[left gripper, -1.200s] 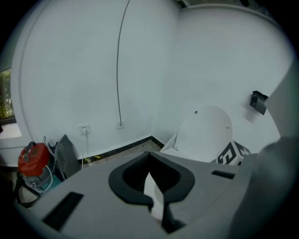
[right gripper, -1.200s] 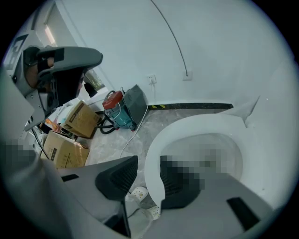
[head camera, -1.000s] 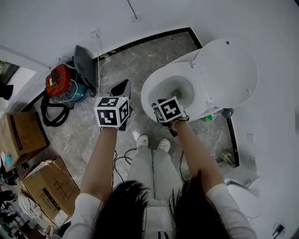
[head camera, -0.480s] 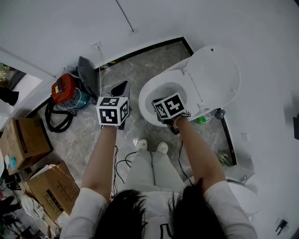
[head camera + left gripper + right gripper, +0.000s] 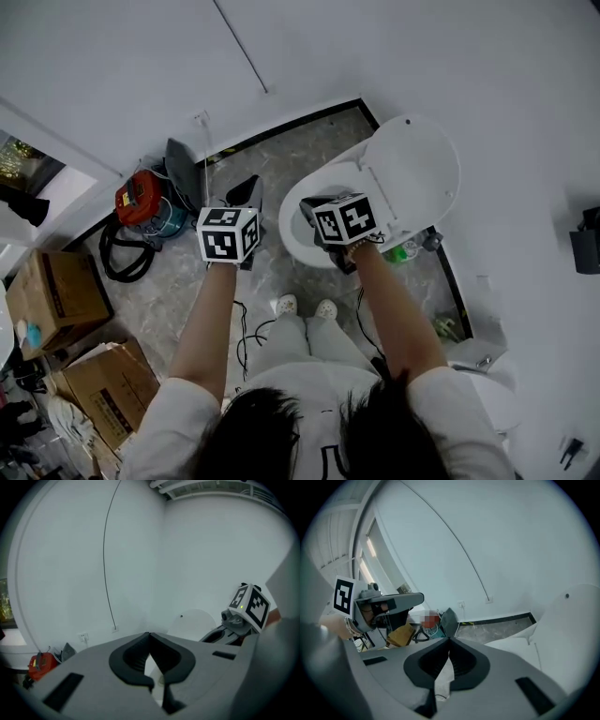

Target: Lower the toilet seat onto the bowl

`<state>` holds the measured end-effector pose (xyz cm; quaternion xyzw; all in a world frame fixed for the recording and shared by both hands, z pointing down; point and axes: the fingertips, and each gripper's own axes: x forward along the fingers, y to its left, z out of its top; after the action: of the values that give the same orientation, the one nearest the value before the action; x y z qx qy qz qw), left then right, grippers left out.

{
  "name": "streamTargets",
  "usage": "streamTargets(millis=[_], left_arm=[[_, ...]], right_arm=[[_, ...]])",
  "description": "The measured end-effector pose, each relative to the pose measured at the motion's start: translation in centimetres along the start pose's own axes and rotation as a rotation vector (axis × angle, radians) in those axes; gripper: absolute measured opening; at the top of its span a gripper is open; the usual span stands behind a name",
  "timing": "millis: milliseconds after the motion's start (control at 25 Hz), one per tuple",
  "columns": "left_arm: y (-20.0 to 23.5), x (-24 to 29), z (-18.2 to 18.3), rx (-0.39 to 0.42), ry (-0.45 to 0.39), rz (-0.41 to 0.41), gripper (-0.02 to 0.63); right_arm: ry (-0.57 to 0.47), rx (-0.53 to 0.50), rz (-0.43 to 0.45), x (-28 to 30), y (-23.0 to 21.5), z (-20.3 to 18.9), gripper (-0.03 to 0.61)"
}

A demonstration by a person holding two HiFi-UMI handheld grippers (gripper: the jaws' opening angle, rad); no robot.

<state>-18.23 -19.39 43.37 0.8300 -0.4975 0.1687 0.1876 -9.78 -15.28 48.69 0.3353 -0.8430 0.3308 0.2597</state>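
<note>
With the left claw [image 5: 150, 634] and right claw [image 5: 449, 640] both closed on nothing, the upright white oval toilet seat [image 5: 417, 173] could be slammed onto the white ceramic bowl [image 5: 292, 204] if knocked.

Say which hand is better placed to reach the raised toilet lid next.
Likely right: the right claw hangs over the bowl near the raised lid; the left claw is over the floor, farther off.

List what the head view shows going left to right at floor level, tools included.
box → red vacuum → left tool → right tool → raised lid
</note>
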Motion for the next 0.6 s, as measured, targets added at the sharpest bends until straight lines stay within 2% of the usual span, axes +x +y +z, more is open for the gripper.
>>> streamTargets(millis=[240,360,600], left_arm=[[-0.8,-2.4,2.8,-0.028,-0.083,0.019,0.009],[-1.2,-3.6,4.3,-0.016,-0.127,0.036,0.009],[-2.1,-5.2,7.9,0.01,-0.218,0.044,0.009]], right_arm=[[-0.16,0.071,-0.012,-4.4,0.7,3.6,0.028],[-0.234,0.092,-0.022,-6.6,0.9,5.3,0.028],[-0.321,-0.006,-0.095,-11.0,1.4,8.1,0.028]])
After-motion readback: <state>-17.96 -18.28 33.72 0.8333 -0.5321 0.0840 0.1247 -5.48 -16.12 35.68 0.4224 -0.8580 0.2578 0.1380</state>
